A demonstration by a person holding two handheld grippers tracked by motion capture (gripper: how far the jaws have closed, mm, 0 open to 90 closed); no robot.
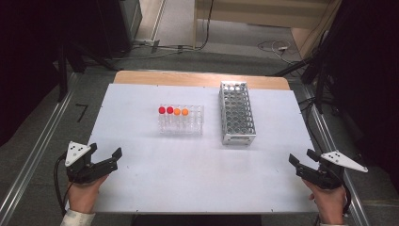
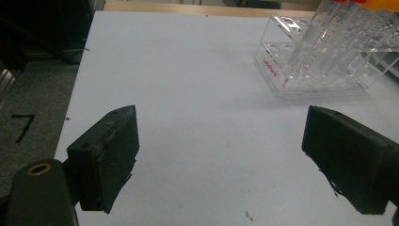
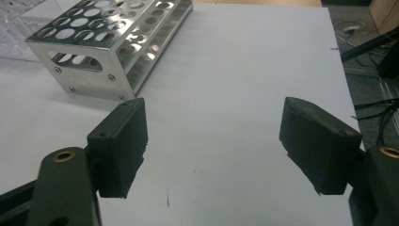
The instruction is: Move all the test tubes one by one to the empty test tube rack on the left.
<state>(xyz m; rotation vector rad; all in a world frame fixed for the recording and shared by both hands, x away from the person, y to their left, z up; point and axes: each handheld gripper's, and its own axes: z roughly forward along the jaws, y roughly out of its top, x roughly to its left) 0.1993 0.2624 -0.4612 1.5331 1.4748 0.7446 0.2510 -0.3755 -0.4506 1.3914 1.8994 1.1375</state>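
A white table [image 1: 197, 179] carries everything, its far edge showing a strip of bare wood. The largest thing on it is a metal tube rack [image 1: 236, 113], a long perforated block lying toward the far right part of the table, its short end facing the near edge; in the right gripper view the same metal tube rack [image 3: 110, 44] sits ahead and to the left of the jaws, well apart from them. Just to its left, near the middle of the table, stands a clear plastic rack [image 1: 181, 121] holding upright tubes, two with red caps [image 1: 165, 110] and two with orange caps [image 1: 180, 112] in one row; in the left gripper view the clear plastic rack [image 2: 324, 56] lies ahead and to the right. The left gripper [image 1: 104, 154] is held over the near left corner of the table, its jaws spread wide with nothing between them. The right gripper [image 1: 301, 157] is held at the near right corner, its jaws likewise wide apart and holding nothing. Both grippers are well apart from the racks.
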